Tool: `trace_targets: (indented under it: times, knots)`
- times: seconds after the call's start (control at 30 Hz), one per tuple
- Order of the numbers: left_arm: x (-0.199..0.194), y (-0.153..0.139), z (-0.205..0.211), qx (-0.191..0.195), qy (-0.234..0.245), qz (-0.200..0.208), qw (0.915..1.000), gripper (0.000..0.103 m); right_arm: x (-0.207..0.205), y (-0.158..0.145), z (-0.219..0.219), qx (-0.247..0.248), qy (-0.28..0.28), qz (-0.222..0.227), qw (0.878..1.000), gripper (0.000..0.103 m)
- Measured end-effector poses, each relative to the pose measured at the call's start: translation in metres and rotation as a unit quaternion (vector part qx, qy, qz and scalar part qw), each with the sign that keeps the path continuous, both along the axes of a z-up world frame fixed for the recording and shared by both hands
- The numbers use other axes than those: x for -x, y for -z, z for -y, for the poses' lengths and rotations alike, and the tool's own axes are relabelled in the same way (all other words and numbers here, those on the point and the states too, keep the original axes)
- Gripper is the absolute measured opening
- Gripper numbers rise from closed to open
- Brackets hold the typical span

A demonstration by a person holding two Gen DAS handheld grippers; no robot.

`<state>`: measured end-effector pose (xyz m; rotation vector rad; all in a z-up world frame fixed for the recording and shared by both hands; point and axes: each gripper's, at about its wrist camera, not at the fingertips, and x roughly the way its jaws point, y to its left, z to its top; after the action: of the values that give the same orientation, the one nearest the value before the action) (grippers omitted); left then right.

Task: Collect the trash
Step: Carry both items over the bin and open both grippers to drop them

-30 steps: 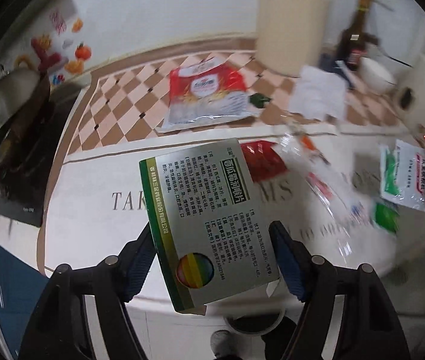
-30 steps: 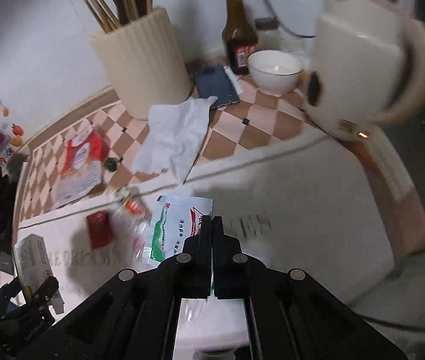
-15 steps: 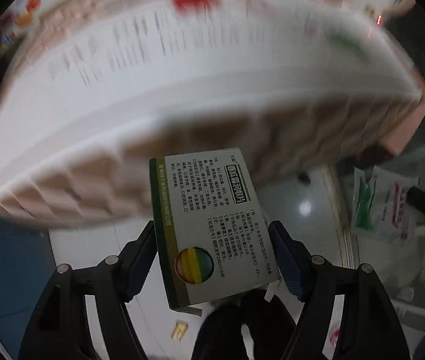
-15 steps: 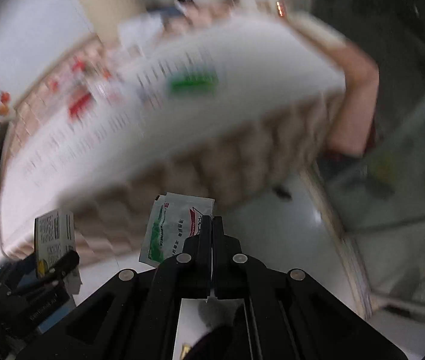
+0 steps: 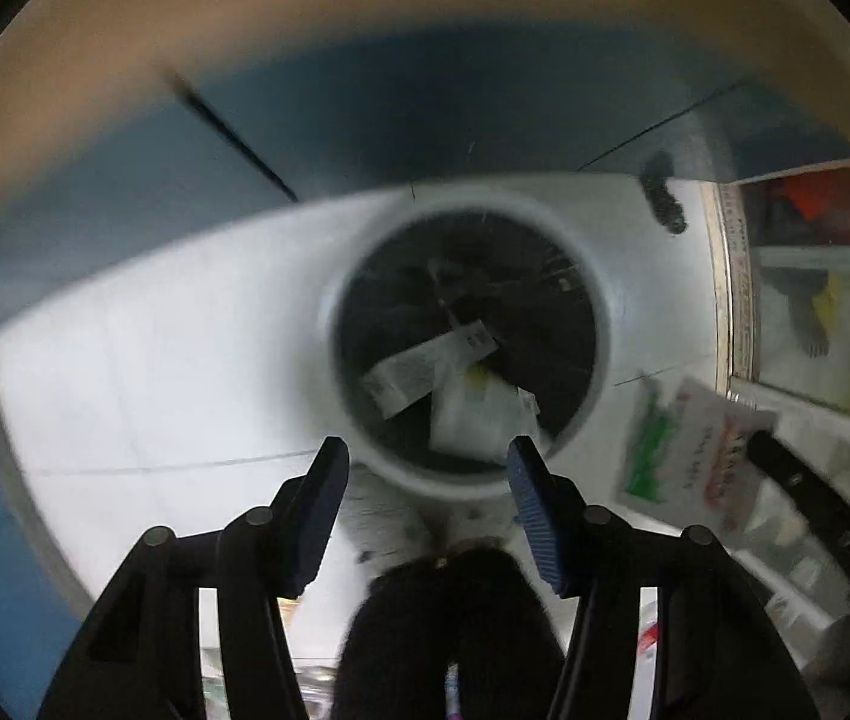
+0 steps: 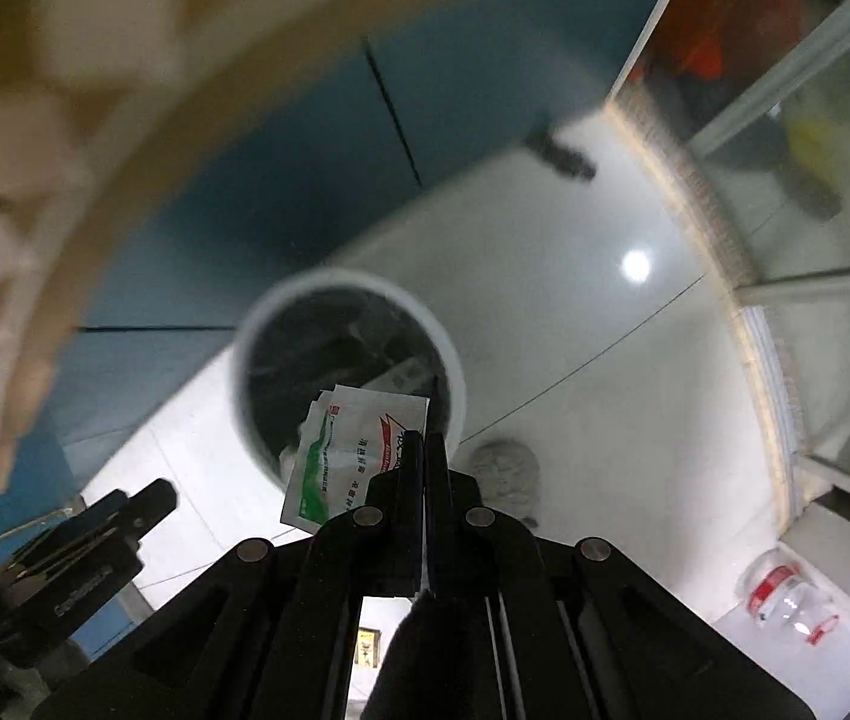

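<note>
Left gripper (image 5: 422,456), jaws just narrowed and empty, hangs at six o'clock of the bin (image 5: 602,324); right gripper (image 6: 424,450) pinches a sachet (image 6: 347,450).

Round white-rimmed trash bin (image 5: 602,324) open at the top, mouth unblocked from above; paper boxes and wrappers (image 5: 425,369) low inside, depth hard to judge through blur. Pale tiled floor (image 5: 155,360) bare around it. Blue cabinet front (image 5: 125,180) close behind; glass-fronted shelf (image 6: 815,240) walling the right side.
</note>
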<state>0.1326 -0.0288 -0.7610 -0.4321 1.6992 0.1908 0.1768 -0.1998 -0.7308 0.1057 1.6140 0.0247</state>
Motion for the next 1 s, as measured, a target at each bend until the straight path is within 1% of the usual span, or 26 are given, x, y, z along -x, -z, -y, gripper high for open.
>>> trace_targets:
  times: [0.03,0.07,0.13,0.17,0.23,0.27,0.3,0.33,0.37,0.4,0.43,0.5,0.53,0.57,0.6,0.67,0.7,0.73,0.8,0.87,0.9,0.93,0.97,1.0]
  knots:
    - [0.002,0.018,-0.003,0.005,-0.012,-0.004,0.9999,0.051,-0.001,0.026,0.0,-0.004,-0.003,-0.007,1.0,0.0]
    - [0.005,0.03,-0.006,0.004,-0.021,-0.006,0.9997,0.051,-0.003,0.044,-0.005,-0.009,-0.007,-0.011,1.0,0.0]
    - [0.008,0.042,-0.009,0.002,-0.03,-0.009,0.9995,0.051,-0.006,0.082,-0.006,-0.017,-0.007,-0.017,1.0,0.0]
    - [0.011,0.047,-0.011,-0.008,-0.033,-0.01,0.9994,0.052,-0.008,0.103,-0.008,-0.028,-0.009,-0.031,0.999,0.0]
    - [0.016,0.049,-0.013,-0.028,-0.03,-0.005,0.9991,0.057,-0.008,0.134,-0.011,-0.032,-0.007,-0.059,0.998,0.002]
    - [0.018,0.047,-0.013,-0.047,-0.027,-0.002,0.9986,0.067,-0.007,0.141,-0.012,-0.028,-0.011,-0.063,0.998,0.003]
    - [0.021,0.045,-0.016,-0.057,-0.024,0.002,0.9981,0.08,-0.006,0.147,-0.013,-0.022,-0.017,-0.064,0.998,0.014]
    - [0.025,0.041,-0.021,-0.068,-0.02,0.008,0.9974,0.086,-0.005,0.15,-0.014,-0.017,-0.021,-0.065,0.998,0.04]
    - [0.027,0.036,-0.022,-0.077,-0.016,0.014,0.9968,0.1,-0.004,0.151,-0.013,-0.013,-0.022,-0.065,0.998,0.053]
    - [0.028,0.031,-0.023,-0.08,-0.012,0.018,0.9965,0.103,-0.004,0.149,-0.011,-0.01,-0.023,-0.063,0.998,0.075]
    - [0.029,0.026,-0.025,-0.086,-0.008,0.018,0.9961,0.103,-0.004,0.145,-0.011,-0.012,-0.023,-0.059,0.998,0.087]
    - [0.028,0.012,-0.024,-0.098,0.002,0.016,0.9951,0.103,-0.003,0.131,-0.01,-0.009,-0.028,-0.052,0.998,0.088]
    - [0.029,0.007,-0.025,-0.101,0.004,0.016,0.9948,0.103,-0.002,0.12,-0.009,0.001,-0.036,-0.049,0.998,0.093]
    - [0.032,-0.009,-0.024,-0.105,0.005,0.017,0.9943,0.103,-0.003,0.109,-0.008,0.008,-0.045,-0.046,0.998,0.098]
    - [0.032,-0.017,-0.024,-0.105,0.005,0.02,0.9942,0.103,-0.004,0.097,-0.011,0.013,-0.055,-0.042,0.997,0.103]
    - [0.038,-0.051,-0.02,-0.109,0.01,0.025,0.9937,0.103,-0.001,0.061,-0.016,0.023,-0.084,-0.029,0.996,0.103]
    - [0.043,-0.072,-0.017,-0.108,0.012,0.028,0.9937,0.103,-0.001,0.046,-0.019,0.025,-0.096,-0.023,0.995,0.103]
    - [0.047,-0.091,-0.015,-0.109,0.012,0.031,0.9935,0.103,0.003,0.019,-0.022,0.032,-0.113,-0.013,0.993,0.103]
    - [0.058,-0.135,-0.012,-0.104,0.012,0.039,0.9937,0.103,0.01,-0.021,-0.027,0.033,-0.13,-0.002,0.991,0.103]
    - [0.067,-0.179,-0.009,-0.102,0.009,0.049,0.9935,0.103,0.018,-0.071,-0.031,0.033,-0.145,0.007,0.989,0.103]
    - [0.073,-0.205,-0.008,-0.103,0.008,0.057,0.993,0.103,0.021,-0.091,-0.032,0.029,-0.148,0.01,0.988,0.103]
    - [0.078,-0.23,-0.008,-0.106,0.006,0.064,0.9923,0.103,0.025,-0.122,-0.034,0.026,-0.153,0.015,0.988,0.103]
    - [0.081,-0.249,-0.008,-0.11,0.005,0.07,0.9915,0.103,0.027,-0.14,-0.035,0.024,-0.155,0.019,0.987,0.103]
    - [0.086,-0.275,-0.008,-0.118,0.006,0.08,0.9898,0.103,0.03,-0.162,-0.035,0.018,-0.157,0.023,0.987,0.103]
